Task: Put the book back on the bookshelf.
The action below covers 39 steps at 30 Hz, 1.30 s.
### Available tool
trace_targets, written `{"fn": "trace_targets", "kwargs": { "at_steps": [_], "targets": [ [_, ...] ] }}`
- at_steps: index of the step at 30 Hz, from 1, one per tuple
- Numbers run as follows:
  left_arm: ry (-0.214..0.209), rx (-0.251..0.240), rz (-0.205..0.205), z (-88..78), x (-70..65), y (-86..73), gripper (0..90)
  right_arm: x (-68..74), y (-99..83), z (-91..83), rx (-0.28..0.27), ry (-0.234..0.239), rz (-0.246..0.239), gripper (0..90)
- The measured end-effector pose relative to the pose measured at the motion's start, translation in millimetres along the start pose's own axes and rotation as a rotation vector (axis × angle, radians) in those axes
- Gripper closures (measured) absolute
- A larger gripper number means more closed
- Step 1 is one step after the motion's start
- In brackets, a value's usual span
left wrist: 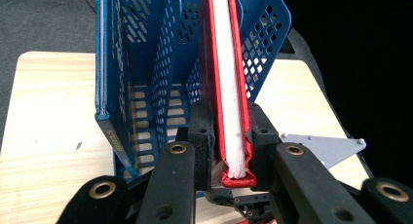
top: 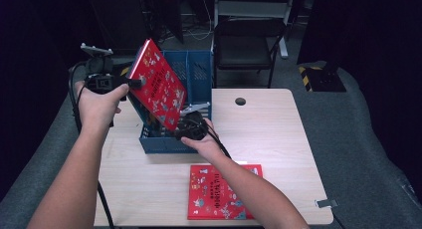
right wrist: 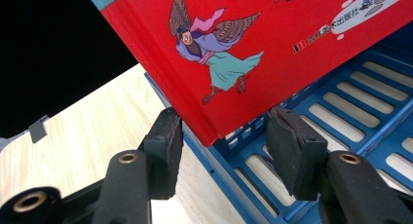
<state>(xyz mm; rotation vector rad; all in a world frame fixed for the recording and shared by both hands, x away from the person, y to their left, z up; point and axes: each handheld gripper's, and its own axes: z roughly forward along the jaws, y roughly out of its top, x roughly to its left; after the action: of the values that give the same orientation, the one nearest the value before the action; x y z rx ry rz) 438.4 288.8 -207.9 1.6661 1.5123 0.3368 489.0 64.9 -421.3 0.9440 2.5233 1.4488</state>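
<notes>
Left gripper [top: 133, 82] is clamped on the red book [top: 158, 84], held tilted over the blue basket [top: 169, 144] at the tabletop's far left. Right gripper [right wrist: 221, 139] has jaws apart around the book's lower corner, not pressing. Best to steer that corner into a slot, then lower it straight.

A second red book [top: 224, 191] lies flat on the table [top: 278, 134] — a black chair [top: 246, 47] beyond.
</notes>
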Motion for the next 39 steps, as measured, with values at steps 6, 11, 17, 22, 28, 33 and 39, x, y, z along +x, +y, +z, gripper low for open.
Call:
{"fn": "trace_targets", "kwargs": {
  "at_steps": [6,11,17,22,28,33,39],
  "targets": [
    [0.009,0.004,-0.009,4.4,0.9,0.4,77.4,-2.5,-1.1,3.8,0.002,0.004,0.006,48.2],
    [0.014,0.008,-0.010,8.5,2.2,0.3,77.6,-5.3,-2.2,6.6,0.010,0.007,0.007,48.2],
    [0.025,0.025,-0.015,16.0,2.5,1.0,78.5,-8.7,-4.2,10.7,0.025,0.005,0.030,48.1],
    [0.034,0.036,-0.012,20.4,1.9,1.7,78.8,-11.8,-4.7,12.7,0.029,0.002,0.039,47.9],
    [0.047,0.063,-0.020,24.5,0.3,2.7,79.6,-16.8,-6.1,15.1,0.038,-0.006,0.051,47.2],
    [0.062,0.079,-0.012,23.6,-1.9,5.2,79.6,-16.7,-5.8,15.6,0.027,-0.006,0.050,46.4],
    [0.078,0.090,-0.001,26.3,-3.8,5.6,79.6,-13.3,-4.1,15.3,0.023,-0.027,0.033,43.8]
  ]
}}
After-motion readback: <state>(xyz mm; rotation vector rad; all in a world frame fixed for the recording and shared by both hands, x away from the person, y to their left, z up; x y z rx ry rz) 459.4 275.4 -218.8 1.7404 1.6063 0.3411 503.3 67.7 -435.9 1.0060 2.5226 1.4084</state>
